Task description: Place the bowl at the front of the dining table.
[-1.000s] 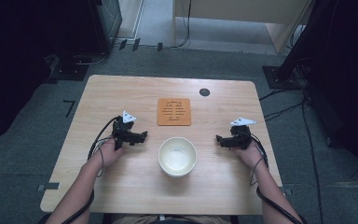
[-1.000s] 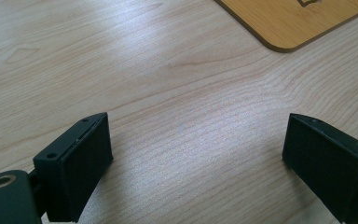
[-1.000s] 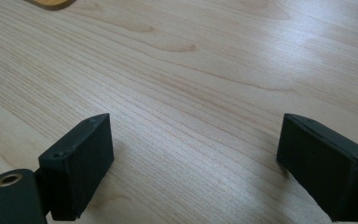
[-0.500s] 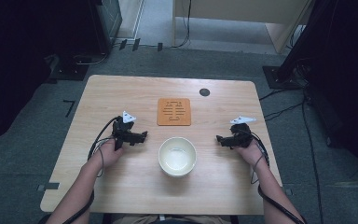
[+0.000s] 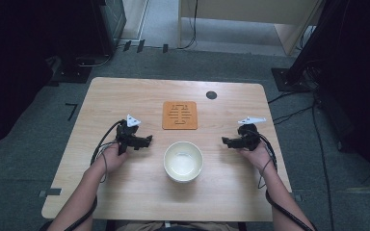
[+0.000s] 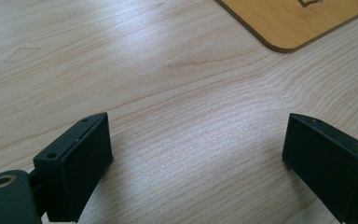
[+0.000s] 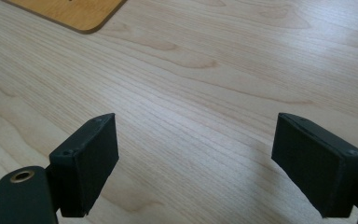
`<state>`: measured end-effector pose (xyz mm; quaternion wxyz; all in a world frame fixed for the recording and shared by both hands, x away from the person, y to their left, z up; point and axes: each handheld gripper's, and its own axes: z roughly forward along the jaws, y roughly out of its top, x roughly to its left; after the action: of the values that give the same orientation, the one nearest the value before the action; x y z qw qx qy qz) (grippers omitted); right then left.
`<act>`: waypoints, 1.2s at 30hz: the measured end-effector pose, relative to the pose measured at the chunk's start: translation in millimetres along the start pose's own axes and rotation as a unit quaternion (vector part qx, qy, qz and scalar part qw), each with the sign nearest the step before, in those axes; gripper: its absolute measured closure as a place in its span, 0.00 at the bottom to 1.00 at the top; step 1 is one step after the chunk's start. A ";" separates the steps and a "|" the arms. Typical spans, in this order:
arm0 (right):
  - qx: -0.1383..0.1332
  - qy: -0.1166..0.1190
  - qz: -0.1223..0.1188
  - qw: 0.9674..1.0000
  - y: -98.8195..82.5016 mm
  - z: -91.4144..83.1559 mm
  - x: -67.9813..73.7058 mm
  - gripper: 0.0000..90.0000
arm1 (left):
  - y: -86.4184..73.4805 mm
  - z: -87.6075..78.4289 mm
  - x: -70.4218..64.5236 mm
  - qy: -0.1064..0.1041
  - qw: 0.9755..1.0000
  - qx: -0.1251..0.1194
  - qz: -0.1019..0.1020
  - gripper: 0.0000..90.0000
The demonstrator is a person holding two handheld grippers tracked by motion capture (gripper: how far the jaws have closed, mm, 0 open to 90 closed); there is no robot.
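1. Nearest the person, we find a white bowl [image 5: 183, 160] standing upright on the wooden table [image 5: 125, 202], centred between the two hands and apparently empty. We judge it the thing in hand, being the item both grippers flank.
2. The left gripper [image 5: 147, 140] rests low over the table just left of the bowl, apart from it. Its jaws stand wide apart with only bare wood between them.
3. The right gripper [image 5: 225, 141] mirrors it on the bowl's other side, jaws likewise spread wide and holding nothing. We judge this symmetrical stance a ready position, each claw aimed inward at the bowl.
4. Beyond the bowl lies an orange mat [image 5: 179, 115], flat and unoccupied, a likely resting place for it.
5. Farthest, a small dark disc [image 5: 211, 95] sits near the table's back edge.
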<state>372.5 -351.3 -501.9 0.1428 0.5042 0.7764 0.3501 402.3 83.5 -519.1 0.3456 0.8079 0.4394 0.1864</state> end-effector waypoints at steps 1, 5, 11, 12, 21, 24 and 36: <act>0.001 0.005 -0.002 1.000 0.6 -0.6 0.8 0.16 | 0.0 0.0 0.0 0.000 1.000 0.000 0.000 0.08; -0.005 0.009 -0.016 1.000 2.9 -2.8 4.7 0.16 | 0.0 0.0 0.0 0.000 1.000 0.000 0.000 0.08; -0.016 0.014 -0.036 0.999 5.7 -5.6 11.1 0.26 | 0.0 0.0 0.1 0.000 1.000 0.000 0.000 0.08; -0.018 0.024 -0.037 0.999 6.8 -6.3 11.5 0.27 | 0.0 0.0 0.1 0.000 1.000 0.000 0.000 0.08; -0.025 0.044 0.005 0.999 13.5 -10.2 14.0 0.22 | 0.0 -0.1 0.1 0.000 1.000 0.000 0.000 0.08; -0.020 0.051 0.009 0.998 14.3 -10.0 16.1 0.21 | 0.0 -0.1 0.0 0.000 1.000 0.000 0.000 0.09; -0.020 0.064 -0.027 0.997 19.5 -14.2 37.2 0.26 | 0.1 -0.1 0.0 0.000 1.000 0.001 0.000 0.08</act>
<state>360.9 -319.3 -473.4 0.1127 0.4566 0.7904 0.3927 402.3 83.5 -518.9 0.3447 0.8083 0.4395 0.1860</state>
